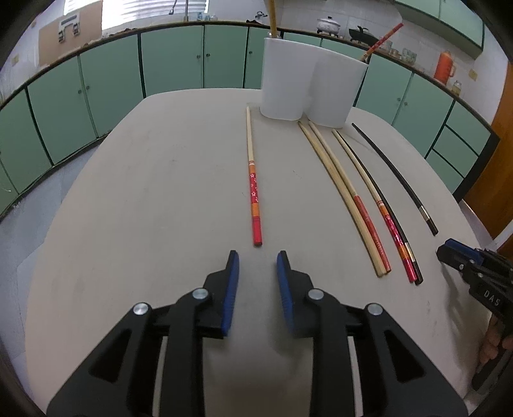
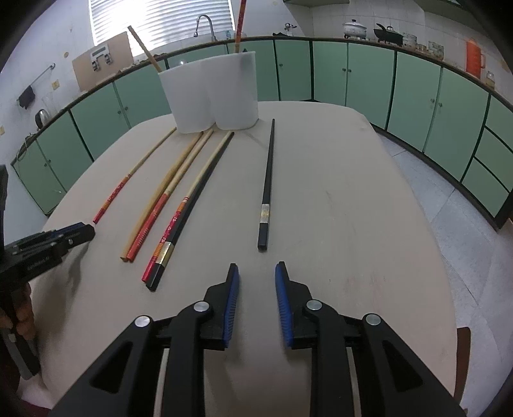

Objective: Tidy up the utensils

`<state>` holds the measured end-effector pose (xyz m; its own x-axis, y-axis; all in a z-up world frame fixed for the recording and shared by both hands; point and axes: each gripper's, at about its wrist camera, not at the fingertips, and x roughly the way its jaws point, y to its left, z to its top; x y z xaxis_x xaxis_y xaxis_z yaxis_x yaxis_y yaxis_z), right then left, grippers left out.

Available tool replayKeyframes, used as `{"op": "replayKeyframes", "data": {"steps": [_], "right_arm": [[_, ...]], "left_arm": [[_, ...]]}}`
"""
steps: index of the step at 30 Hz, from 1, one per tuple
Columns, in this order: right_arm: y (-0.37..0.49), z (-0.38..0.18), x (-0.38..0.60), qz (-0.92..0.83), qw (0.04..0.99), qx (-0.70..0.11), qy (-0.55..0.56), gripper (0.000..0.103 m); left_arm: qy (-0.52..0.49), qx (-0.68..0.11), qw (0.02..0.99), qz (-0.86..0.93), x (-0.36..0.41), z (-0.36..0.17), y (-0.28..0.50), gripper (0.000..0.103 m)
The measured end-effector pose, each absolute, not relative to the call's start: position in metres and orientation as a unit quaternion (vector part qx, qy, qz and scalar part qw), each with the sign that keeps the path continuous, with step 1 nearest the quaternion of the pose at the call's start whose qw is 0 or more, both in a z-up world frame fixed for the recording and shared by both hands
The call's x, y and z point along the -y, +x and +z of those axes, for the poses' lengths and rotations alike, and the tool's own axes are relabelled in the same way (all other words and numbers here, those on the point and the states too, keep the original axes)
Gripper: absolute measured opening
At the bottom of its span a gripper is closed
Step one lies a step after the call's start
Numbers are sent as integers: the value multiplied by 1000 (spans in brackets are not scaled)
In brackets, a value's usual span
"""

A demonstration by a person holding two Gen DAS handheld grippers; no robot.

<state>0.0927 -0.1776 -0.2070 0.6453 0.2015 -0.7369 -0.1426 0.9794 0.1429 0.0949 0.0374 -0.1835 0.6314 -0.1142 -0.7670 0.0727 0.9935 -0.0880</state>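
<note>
Several chopsticks lie lengthwise on the beige table (image 1: 144, 208). A red-handled chopstick (image 1: 254, 189) lies alone just ahead of my open, empty left gripper (image 1: 258, 256). A black chopstick (image 2: 266, 189) lies alone just ahead of my open, empty right gripper (image 2: 256, 268). Between them lie a pale and red pair (image 1: 349, 199) and a red and black pair (image 2: 182, 211). A white two-compartment holder (image 1: 307, 80) stands at the table's far end, with one chopstick upright in each compartment. It also shows in the right wrist view (image 2: 214, 93).
Green cabinets (image 1: 112, 96) run around the room behind the table. The counter holds pots (image 2: 354, 27) and an orange flask (image 2: 474, 59). The table edge (image 2: 449, 256) drops to a tiled floor on the right.
</note>
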Motion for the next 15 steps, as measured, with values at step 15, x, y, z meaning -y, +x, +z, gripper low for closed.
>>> {"op": "replayKeyframes", "data": {"steps": [15], "right_arm": [[106,-207,183,98,902,-415,62,24]], "left_arm": [[9,-434,900,-31,-29,-184,119,27]]}}
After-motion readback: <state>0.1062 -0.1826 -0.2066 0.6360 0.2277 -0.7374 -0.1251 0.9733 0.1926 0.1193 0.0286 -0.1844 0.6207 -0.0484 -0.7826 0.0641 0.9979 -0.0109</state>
